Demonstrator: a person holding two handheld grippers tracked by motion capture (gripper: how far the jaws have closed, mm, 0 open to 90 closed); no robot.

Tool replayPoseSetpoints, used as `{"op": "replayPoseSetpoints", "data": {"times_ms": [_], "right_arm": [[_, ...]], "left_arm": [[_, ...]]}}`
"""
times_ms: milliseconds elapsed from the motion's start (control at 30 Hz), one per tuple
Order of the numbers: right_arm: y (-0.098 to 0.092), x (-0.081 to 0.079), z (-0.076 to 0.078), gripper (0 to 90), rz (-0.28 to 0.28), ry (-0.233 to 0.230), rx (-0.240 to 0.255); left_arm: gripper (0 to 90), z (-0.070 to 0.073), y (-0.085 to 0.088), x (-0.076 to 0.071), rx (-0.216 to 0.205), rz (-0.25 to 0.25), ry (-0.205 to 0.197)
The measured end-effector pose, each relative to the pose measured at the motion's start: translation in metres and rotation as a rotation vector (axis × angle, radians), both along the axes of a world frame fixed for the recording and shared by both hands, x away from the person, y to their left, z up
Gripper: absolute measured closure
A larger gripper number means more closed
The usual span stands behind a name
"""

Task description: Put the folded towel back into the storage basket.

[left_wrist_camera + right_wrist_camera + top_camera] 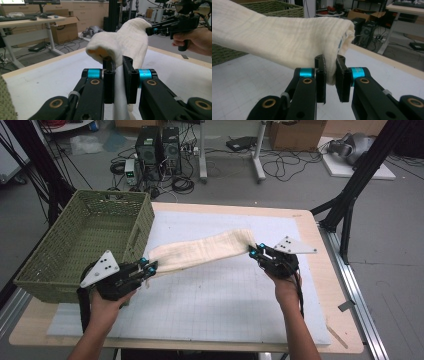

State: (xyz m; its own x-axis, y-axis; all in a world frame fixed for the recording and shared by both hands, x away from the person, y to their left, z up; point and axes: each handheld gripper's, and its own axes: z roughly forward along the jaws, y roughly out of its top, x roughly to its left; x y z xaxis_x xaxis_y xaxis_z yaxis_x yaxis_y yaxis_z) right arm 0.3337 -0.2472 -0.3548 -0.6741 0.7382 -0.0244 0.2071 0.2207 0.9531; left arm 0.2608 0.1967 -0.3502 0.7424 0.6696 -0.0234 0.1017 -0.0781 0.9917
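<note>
Towel (205,251) hangs pinched between left gripper (151,267) and right gripper (253,251), beside green basket (60,275).

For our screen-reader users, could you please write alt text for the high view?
A person holds a cream cloth stretched above a white table mat, the left gripper and right gripper each shut on one end. A green woven basket sits at the left.
</note>
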Motion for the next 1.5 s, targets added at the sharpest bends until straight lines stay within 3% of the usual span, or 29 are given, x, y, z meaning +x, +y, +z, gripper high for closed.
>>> {"op": "replayPoseSetpoints", "data": {"times_ms": [400, 700, 1200, 1500], "right_arm": [[0.039, 0.038, 0.033, 80.8, 0.031, -0.017, -0.052], [0.076, 0.065, 0.048, 80.7, 0.056, -0.019, -0.08], [0.151, 0.102, 0.076, 80.8, 0.115, -0.046, -0.111], [0.198, 0.125, 0.086, 80.8, 0.136, -0.051, -0.109]], "left_arm": [[81.4, 0.009, 0.019, -0.01, -0.023, 0.046, -0.029], [81.4, 0.015, 0.034, -0.018, -0.024, 0.092, -0.057], [81.5, 0.021, 0.072, -0.031, -0.067, 0.193, -0.072], [81.5, 0.02, 0.088, -0.035, -0.068, 0.245, -0.068]]}}
